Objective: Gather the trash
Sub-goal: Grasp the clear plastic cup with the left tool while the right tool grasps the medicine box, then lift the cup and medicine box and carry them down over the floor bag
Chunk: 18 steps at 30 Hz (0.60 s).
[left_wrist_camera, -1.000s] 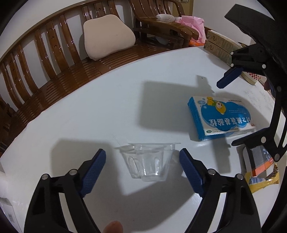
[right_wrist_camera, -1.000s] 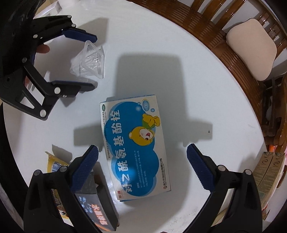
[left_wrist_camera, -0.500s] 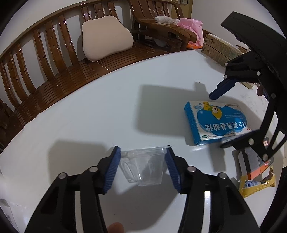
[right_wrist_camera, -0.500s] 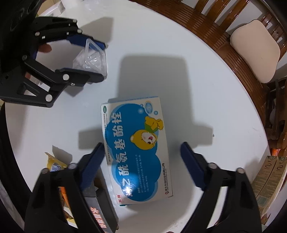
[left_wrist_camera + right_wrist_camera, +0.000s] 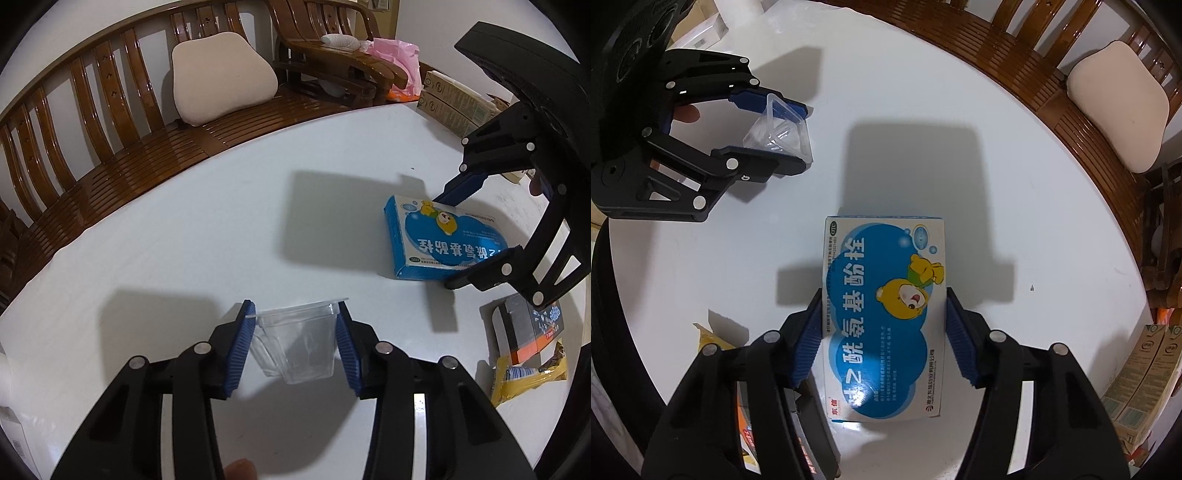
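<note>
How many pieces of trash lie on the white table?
4: a clear plastic cup between the left gripper pads; a blue box between the right gripper pads; beside it a dark packet and a yellow wrapper. More may be hidden.

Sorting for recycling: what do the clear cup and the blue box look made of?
Clear cup: thin transparent plastic, glossy; the table shows through its walls. Blue box: printed cardboard, likely with a slight sheen; crisp folded edges, flat panels and a glare patch suggest it.
</note>
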Available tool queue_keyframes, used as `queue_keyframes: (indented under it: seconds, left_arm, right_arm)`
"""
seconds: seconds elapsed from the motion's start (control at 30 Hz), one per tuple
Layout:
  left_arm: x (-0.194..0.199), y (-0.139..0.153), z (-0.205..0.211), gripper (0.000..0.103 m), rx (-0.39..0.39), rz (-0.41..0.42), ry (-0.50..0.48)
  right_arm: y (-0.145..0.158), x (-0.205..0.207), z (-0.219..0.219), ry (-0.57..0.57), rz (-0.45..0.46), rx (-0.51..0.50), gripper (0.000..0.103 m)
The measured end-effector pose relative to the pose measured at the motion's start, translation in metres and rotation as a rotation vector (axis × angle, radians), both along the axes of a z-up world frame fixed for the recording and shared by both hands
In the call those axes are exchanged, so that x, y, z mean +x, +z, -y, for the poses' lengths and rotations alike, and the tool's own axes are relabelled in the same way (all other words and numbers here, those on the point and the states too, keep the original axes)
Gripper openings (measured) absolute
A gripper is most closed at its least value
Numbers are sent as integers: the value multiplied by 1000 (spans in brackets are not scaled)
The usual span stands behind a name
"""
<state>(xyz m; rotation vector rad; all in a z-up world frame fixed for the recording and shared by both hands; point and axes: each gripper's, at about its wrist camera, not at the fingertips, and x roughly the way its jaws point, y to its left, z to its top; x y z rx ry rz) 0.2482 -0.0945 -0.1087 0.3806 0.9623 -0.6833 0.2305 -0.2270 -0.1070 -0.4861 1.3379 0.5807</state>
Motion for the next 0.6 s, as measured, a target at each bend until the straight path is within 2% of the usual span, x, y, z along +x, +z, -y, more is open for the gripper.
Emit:
queue_keyframes:
  seconds: [0.27,0.6]
  left_arm:
    - [0,1,-5,42,0,2,15]
    - [-7,15,-7,42,-1,8,51]
  right_arm:
    - [5,-10,1,-14,42,7,60]
    - [35,-22,5,-40,96,34,60]
